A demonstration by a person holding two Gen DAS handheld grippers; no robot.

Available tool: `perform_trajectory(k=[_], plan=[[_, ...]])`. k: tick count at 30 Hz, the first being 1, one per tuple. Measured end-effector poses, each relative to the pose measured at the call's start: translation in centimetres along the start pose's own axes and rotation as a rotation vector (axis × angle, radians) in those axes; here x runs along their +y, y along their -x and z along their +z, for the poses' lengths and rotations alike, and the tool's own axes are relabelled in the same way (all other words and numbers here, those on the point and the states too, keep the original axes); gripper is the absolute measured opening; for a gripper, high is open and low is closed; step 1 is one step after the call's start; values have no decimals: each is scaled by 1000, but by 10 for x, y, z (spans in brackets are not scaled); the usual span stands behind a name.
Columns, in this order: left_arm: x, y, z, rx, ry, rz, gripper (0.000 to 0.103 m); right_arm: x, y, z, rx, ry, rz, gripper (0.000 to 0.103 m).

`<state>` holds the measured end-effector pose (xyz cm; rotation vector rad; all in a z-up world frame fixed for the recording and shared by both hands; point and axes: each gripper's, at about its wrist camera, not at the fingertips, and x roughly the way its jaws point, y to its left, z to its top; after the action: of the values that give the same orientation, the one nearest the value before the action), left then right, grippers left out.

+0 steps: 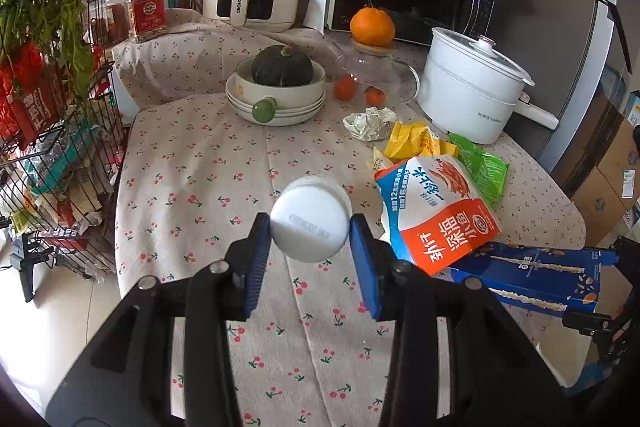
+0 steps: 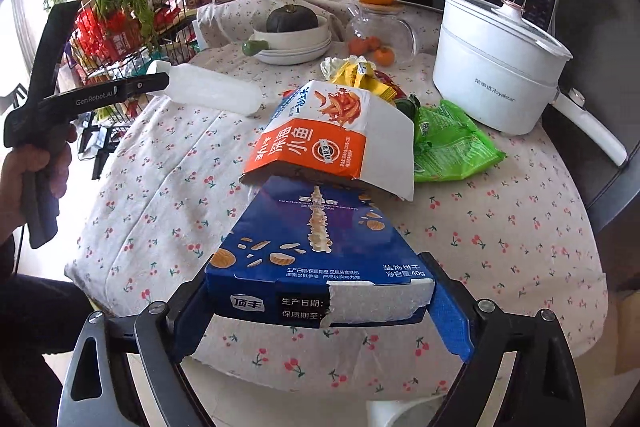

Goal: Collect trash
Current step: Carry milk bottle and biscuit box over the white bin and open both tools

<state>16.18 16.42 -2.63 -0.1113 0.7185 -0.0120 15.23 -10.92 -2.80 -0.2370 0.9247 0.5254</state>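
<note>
Left gripper (image 1: 310,227) jaws clamp a white bottle (image 1: 308,221) — right gripper (image 2: 320,301) jaws a blue box (image 2: 316,247).

Cherry-print table (image 1: 192,163) with snack wrappers (image 1: 480,167), bowls (image 1: 276,99).

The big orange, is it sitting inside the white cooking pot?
No, the big orange sits on top of the glass jar, beside the white pot.

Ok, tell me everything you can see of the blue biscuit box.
The blue biscuit box is a flat cardboard carton printed with a coated biscuit stick, nut pieces and Chinese text. Its near end flap is torn, baring white board. The right gripper clamps it across its width, near end raised above the cherry-print tablecloth. Its far end is tucked under the orange-and-white snack bag.
</note>
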Motion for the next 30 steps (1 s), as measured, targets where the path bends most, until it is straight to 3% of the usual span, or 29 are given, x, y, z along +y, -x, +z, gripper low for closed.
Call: perform_trajectory(k=[6, 12, 23, 30], plan=[[-7, 29, -14, -17, 36, -10, 42, -12, 39, -22, -6, -73, -11, 94], [-30, 55, -26, -42, 26, -81, 42, -39, 74, -44, -13, -196, -26, 93], [-125, 84, -32, -59, -68, -363, 41, -95, 136, -88, -34, -339, -114, 94], [-198, 82, -44, -20, -151, -539, 41, -139, 148, -131, 10, -435, -189, 94]])
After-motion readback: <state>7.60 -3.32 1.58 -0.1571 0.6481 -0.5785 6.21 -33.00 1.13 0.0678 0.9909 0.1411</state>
